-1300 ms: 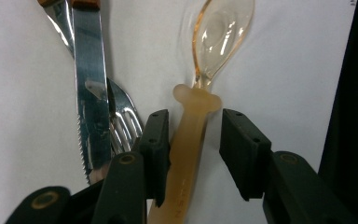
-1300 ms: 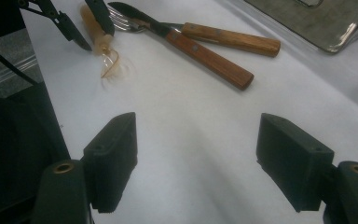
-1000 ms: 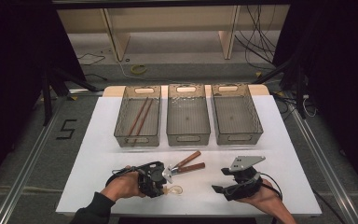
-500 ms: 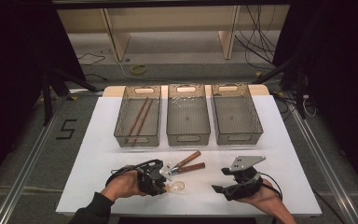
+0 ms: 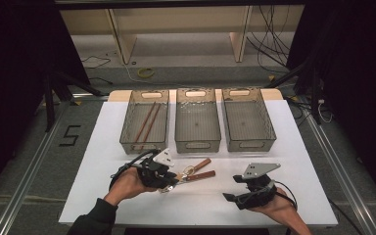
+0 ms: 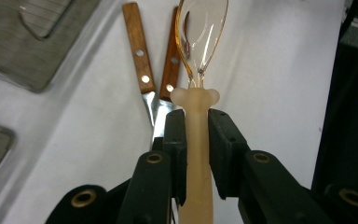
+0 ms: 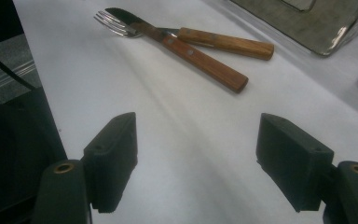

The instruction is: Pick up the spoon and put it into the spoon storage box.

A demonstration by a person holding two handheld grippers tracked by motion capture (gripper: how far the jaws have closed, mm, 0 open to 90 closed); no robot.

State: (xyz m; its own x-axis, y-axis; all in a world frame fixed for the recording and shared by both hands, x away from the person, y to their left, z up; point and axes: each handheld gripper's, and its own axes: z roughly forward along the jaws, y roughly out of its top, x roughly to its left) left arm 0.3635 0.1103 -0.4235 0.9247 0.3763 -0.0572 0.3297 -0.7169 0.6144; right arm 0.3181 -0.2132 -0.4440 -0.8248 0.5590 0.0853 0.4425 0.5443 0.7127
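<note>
My left gripper [image 6: 196, 121] is shut on the frosted handle of a clear plastic spoon [image 6: 200, 32], whose bowl points away from me. Just beyond it, a wood-handled knife [image 6: 140, 56] and fork [image 6: 170, 60] lie crossed on the white table. In the high view the left gripper [image 5: 172, 179] sits at the front left, touching the near ends of those two utensils [image 5: 200, 170]. My right gripper [image 5: 229, 198] rests at the front right, open, with bare table between its jaws. In the right gripper view [image 7: 196, 140] the fork [image 7: 114, 22] and knife [image 7: 205, 60] lie ahead.
Three grey mesh bins stand in a row at the back: the left bin [image 5: 128, 139] holds two brown chopsticks [image 5: 146, 122], the middle bin [image 5: 198, 142] and right bin [image 5: 269, 132] look bare. The table's front edge is close to both hands.
The left gripper has shifted slightly away from the front edge with the spoon in it. The right gripper has stayed in place.
</note>
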